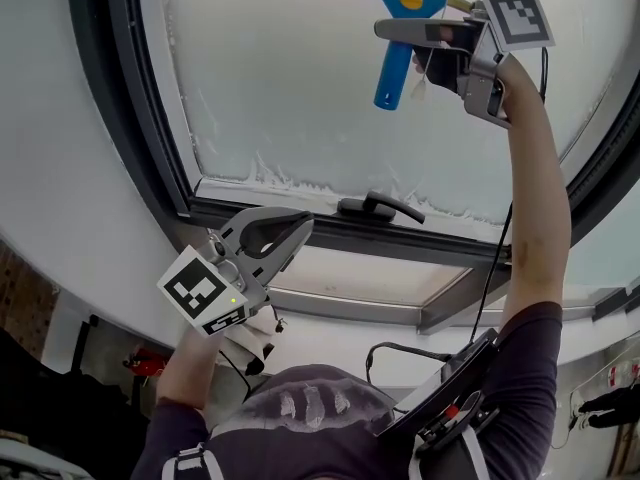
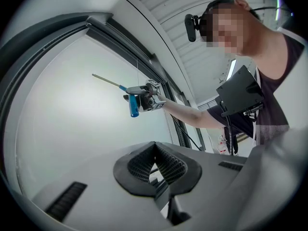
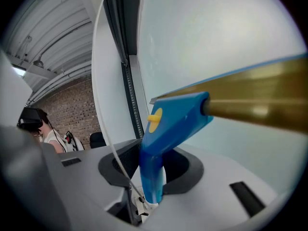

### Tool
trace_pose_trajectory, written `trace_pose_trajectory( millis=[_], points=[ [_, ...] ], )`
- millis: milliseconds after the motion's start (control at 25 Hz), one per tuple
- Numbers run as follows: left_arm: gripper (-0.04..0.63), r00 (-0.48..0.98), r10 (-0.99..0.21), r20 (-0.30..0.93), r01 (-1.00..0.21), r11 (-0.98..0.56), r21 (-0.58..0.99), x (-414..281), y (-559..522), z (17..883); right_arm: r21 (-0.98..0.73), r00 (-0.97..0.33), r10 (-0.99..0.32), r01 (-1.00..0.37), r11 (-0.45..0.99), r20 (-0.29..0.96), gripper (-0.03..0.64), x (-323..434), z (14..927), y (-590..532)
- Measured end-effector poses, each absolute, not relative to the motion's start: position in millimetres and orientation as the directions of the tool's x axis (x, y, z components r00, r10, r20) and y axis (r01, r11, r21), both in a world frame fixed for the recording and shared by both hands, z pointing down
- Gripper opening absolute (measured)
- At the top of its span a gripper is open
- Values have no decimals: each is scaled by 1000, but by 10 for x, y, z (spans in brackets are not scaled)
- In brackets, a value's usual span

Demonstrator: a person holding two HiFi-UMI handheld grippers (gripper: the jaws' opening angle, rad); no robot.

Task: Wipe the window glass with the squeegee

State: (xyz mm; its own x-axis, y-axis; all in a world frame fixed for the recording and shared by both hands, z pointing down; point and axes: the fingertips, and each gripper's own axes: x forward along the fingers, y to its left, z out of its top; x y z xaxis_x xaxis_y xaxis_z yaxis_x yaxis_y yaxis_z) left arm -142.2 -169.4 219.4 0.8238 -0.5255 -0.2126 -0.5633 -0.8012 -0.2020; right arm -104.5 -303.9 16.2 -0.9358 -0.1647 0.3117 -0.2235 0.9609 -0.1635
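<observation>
The squeegee has a blue handle and a brass blade bar, and its bar lies against the upper part of the window glass. My right gripper is raised high and shut on the blue handle. In the right gripper view the handle rises from between the jaws, and the brass bar runs off to the right. My left gripper is held low near the window's bottom frame, shut with nothing in it. Its closed jaws face the glass, with the squeegee far ahead.
A black window handle sits on the dark bottom frame. White residue lines the glass's lower edge. A thin white cord hangs beside the squeegee handle. A black device with cables hangs at the person's waist.
</observation>
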Motion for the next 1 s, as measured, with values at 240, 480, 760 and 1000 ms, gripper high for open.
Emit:
trace_pose_trajectory(
  millis=[240,480,760,1000],
  points=[
    [6,825,-524,-211,-560,-806,-190,-1396,-1718,2226,-168,-934,-175,-236,957,312,123,-1018,200,-3094],
    [6,826,-523,-211,-559,-809,-183,-1376,-1712,2230,-163,-918,-179,-249,955,353,123,-1011,264,-3109],
    [6,826,-522,-210,-557,-813,-171,-1363,-1738,2270,-145,-889,-182,-264,954,421,123,-1018,363,-3130],
    [6,834,-515,-200,-546,-822,-159,-1290,-1763,2342,-145,-875,-169,-260,955,453,123,-979,505,-3114]
  ],
)
